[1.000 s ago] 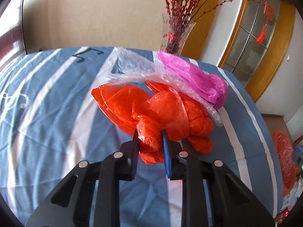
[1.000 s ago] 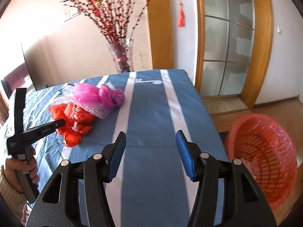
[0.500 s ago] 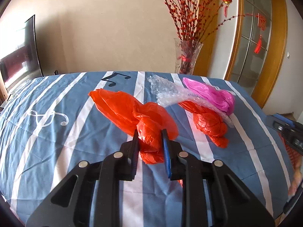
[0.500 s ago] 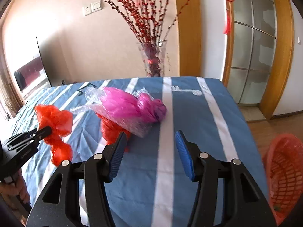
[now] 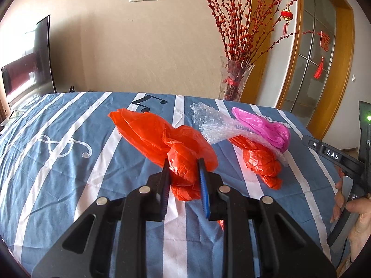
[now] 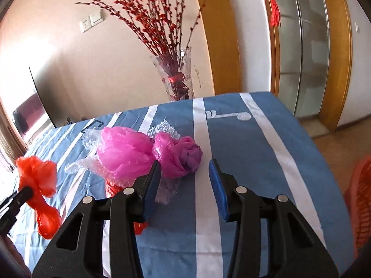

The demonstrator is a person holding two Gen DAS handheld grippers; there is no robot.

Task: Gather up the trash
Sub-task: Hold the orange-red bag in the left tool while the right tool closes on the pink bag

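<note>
My left gripper is shut on a crumpled red plastic bag and holds it above the blue striped tablecloth; the bag also shows at the left of the right wrist view. A second red bag, clear bubble wrap and a pink plastic bag lie piled on the table. My right gripper is open, just in front of the pink bag, not touching it.
A glass vase of red branches stands behind the table's far edge. A red mesh basket sits on the floor at the right. A dark TV screen stands at far left. Glass doors with wooden frames are at right.
My left gripper has lifted one red bag up and away from the pile. My right gripper has swung left from the basket side and closed in on the pink bag.
</note>
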